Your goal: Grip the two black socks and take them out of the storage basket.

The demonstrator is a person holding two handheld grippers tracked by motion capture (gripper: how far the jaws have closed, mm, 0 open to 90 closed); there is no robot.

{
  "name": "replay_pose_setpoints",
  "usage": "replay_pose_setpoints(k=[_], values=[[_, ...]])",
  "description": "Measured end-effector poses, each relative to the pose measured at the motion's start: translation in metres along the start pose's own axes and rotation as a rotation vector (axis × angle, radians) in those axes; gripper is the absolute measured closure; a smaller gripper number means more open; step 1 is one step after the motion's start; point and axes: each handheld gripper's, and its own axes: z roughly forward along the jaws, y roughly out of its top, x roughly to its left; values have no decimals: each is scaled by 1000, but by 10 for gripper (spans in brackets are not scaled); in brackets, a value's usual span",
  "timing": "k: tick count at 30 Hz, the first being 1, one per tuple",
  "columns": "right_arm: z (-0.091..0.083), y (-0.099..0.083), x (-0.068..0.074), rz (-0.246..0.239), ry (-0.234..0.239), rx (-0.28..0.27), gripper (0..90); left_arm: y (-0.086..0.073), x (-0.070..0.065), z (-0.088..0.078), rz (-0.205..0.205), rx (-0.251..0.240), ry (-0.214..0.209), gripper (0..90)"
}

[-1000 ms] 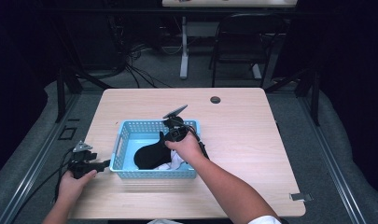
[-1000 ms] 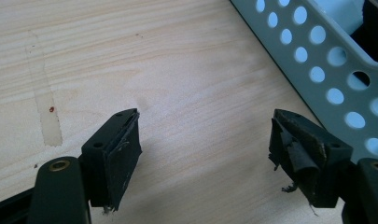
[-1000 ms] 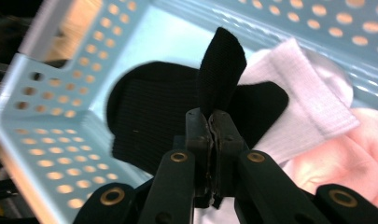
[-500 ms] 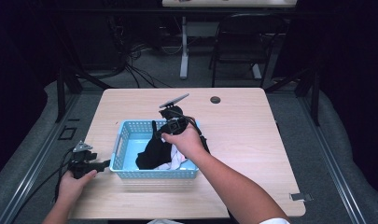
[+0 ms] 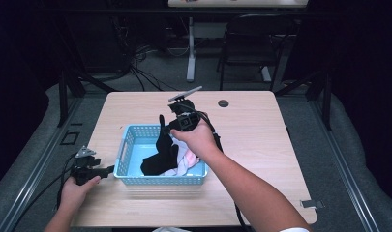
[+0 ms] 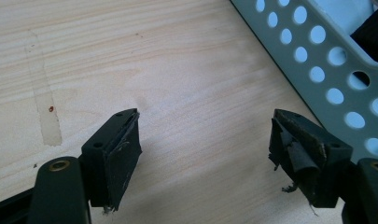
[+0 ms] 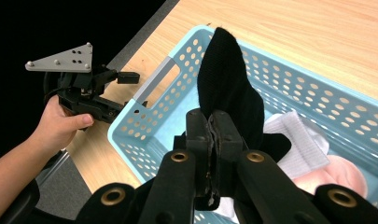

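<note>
A light blue perforated basket (image 5: pixel 128 145) sits on the wooden table, holding a black sock (image 5: pixel 160 153), a white cloth (image 5: pixel 175 170) and a pink one (image 5: pixel 190 158). My right gripper (image 5: pixel 162 126) is raised above the basket's far side, shut on the black sock (image 7: pixel 228 88), which hangs from it down into the basket (image 7: pixel 289 79). My left gripper (image 5: pixel 109 168) rests low at the basket's left end, open, with bare table between its fingers (image 6: pixel 123 149). The basket wall (image 6: pixel 317 60) stands just right of it. The left gripper (image 7: pixel 130 77) also shows in the right gripper view.
A small dark round grommet (image 5: pixel 223 103) sits in the tabletop (image 5: pixel 261 135) near the far edge. A chair (image 5: pixel 247 43) and a table leg (image 5: pixel 190 48) stand beyond the table, with cables on the floor. Bare wood lies to the right of the basket.
My right gripper has risen and moved toward the far side, lifting the black sock so that it hangs stretched out of the basket. The left gripper has stayed put.
</note>
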Motion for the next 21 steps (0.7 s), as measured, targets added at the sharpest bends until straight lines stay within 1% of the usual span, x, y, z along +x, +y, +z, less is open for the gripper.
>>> replay_pose_setpoints(k=[5,10,13,15,19,20,21], values=[[-5,1,-1,2,-6,7,875,0,0,0,0,0,0,246],[-18,1,-4,-3,-20,-3,875,0,0,0,0,0,-2,247],[-29,-1,-10,4,-27,-16,875,0,0,0,1,1,0,247],[-38,-4,-14,20,-33,-26,875,0,0,0,1,1,0,247],[-59,-9,-23,35,-50,-53,875,0,0,0,0,2,1,247],[-59,-9,-23,35,-50,-53,875,0,0,0,0,2,1,247],[-70,-12,-28,44,-59,-69,875,0,0,0,1,3,1,246]])
